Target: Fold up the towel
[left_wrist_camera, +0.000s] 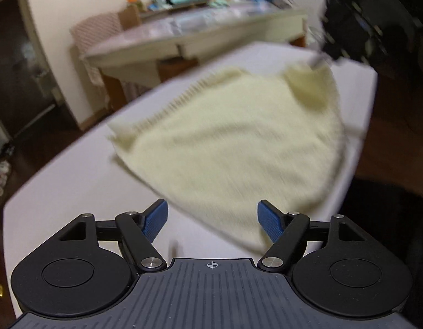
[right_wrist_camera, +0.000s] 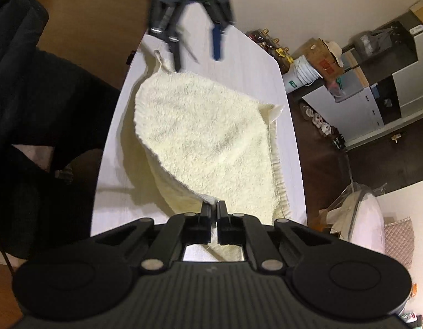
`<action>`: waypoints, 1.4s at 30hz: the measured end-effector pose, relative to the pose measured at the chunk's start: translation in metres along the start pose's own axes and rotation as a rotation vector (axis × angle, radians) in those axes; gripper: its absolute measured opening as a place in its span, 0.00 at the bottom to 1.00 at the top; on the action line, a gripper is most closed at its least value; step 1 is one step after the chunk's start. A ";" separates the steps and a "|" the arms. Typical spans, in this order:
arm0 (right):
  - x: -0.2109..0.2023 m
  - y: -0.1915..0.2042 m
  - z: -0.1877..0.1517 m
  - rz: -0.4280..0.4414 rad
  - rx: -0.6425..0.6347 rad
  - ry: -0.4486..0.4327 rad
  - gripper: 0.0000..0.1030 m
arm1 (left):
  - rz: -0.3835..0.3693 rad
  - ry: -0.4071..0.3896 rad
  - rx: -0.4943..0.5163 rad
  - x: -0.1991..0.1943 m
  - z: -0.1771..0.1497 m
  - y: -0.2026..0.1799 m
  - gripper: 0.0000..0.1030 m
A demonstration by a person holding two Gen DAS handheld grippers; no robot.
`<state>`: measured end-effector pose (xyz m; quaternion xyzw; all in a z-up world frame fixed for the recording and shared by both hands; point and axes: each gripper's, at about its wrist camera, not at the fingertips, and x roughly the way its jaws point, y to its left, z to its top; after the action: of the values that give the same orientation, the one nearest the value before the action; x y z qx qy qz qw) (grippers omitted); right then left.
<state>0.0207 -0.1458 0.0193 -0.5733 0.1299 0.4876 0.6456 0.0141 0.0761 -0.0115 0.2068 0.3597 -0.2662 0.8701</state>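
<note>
Pinching one corner of the cream towel (right_wrist_camera: 211, 142) on the white table (right_wrist_camera: 247, 63).
Left gripper (left_wrist_camera: 212, 220) hangs spread wide and empty just short of the towel's near edge; right gripper (right_wrist_camera: 214, 205) is clamped on a corner, seemingly lifting it, the fluffy cloth lying partly doubled toward the table's right edge.

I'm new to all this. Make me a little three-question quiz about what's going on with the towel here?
1. True or false: the right hand-held gripper is shut on a corner of the towel.
2. The left hand-held gripper is: A) open and empty, B) clamping the towel.
3. What does the towel lie on?

Key: 1 true; 2 A; 3 the white table.
</note>
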 end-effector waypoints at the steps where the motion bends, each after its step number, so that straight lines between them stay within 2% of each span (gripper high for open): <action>1: -0.003 0.003 0.001 -0.001 0.002 0.004 0.04 | -0.003 0.006 0.008 -0.002 -0.004 -0.003 0.74; 7: -0.010 0.004 0.010 -0.041 -0.023 0.033 0.04 | 0.016 -0.039 -0.001 -0.010 -0.007 -0.002 0.75; 11: -0.005 -0.005 0.024 -0.069 -0.102 0.053 0.04 | 0.016 -0.054 0.001 -0.007 -0.011 -0.005 0.75; 14: 0.001 -0.015 0.033 -0.077 -0.147 0.058 0.04 | 0.024 -0.074 -0.034 -0.008 -0.019 -0.008 0.75; 21: 0.040 -0.048 0.069 -0.052 -0.280 0.050 0.04 | 0.063 -0.154 -0.156 -0.015 -0.041 -0.012 0.75; 30: 0.093 -0.080 0.103 -0.035 -0.332 0.036 0.04 | 0.080 -0.203 -0.275 -0.021 -0.057 -0.004 0.78; 42: 0.171 -0.096 0.134 0.044 -0.338 0.031 0.04 | 0.145 -0.205 -0.312 -0.031 -0.059 -0.015 0.79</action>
<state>0.1267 0.0647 -0.0049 -0.6782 0.0687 0.5075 0.5270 -0.0444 0.1066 -0.0302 0.0664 0.2903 -0.1636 0.9405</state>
